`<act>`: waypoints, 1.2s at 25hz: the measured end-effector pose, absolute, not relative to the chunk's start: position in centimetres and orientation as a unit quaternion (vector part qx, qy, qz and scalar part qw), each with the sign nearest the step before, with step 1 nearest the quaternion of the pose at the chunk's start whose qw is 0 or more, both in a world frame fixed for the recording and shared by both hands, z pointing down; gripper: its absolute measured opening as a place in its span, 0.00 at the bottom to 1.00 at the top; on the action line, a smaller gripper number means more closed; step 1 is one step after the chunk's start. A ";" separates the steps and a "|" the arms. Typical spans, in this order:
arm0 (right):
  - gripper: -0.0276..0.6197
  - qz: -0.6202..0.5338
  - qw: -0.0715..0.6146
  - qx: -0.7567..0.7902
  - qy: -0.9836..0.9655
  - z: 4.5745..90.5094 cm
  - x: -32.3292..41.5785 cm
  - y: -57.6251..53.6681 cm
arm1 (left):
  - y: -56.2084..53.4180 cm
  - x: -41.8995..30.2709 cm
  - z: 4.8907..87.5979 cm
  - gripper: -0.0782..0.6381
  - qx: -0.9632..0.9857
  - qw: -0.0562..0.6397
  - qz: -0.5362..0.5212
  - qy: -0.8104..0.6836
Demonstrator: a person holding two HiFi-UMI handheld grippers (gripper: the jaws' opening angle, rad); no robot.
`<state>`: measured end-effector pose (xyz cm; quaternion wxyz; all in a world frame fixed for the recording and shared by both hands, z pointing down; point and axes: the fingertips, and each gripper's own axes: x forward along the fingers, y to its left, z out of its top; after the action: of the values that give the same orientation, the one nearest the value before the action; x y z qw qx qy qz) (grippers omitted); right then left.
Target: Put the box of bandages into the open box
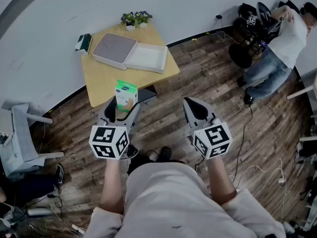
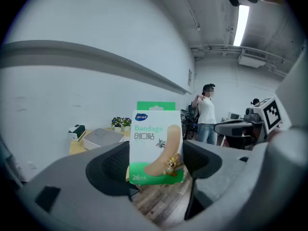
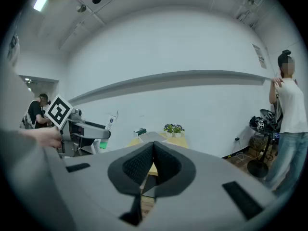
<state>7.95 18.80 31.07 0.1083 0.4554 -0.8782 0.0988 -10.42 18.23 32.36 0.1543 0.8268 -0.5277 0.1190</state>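
Note:
The box of bandages (image 1: 126, 93) is white and green with a cartoon plaster on its front. It stands upright between the pads of my left gripper (image 1: 124, 104), which is shut on it, in the air before the near edge of the wooden table (image 1: 96, 81). In the left gripper view the box of bandages (image 2: 155, 143) fills the gap between the jaws. The open box (image 1: 130, 54), white with a grey half, lies on the table's far part. My right gripper (image 1: 194, 104) hovers over the floor to the right, shut and holding nothing; its pads (image 3: 144, 165) meet.
Small potted plants (image 1: 136, 18) and a small green-and-white carton (image 1: 83, 43) sit at the table's back edge by the white wall. A person (image 1: 280, 46) stands at the far right among black equipment and cables. A grey chair (image 1: 25, 133) is at the left.

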 end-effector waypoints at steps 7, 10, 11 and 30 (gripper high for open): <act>0.05 0.096 0.111 0.457 -0.877 30.8 6.6 20.5 | 19.6 -10.6 32.1 0.58 0.837 0.138 0.116 -0.517; 0.05 0.094 0.112 0.455 -0.878 30.7 6.3 20.7 | 19.8 -10.5 31.8 0.58 0.839 0.132 0.115 -0.516; 0.05 0.094 0.112 0.453 -0.879 30.7 6.1 20.7 | 19.8 -10.4 31.8 0.58 0.839 0.130 0.116 -0.515; 0.05 0.090 0.101 0.382 -0.914 31.1 5.2 23.3 | 22.5 -8.2 32.0 0.58 0.832 0.124 0.135 -0.524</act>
<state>5.20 23.28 31.13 0.1014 0.3821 -0.9141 0.0900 -8.23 22.51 31.99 0.1240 0.8320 -0.5235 0.1355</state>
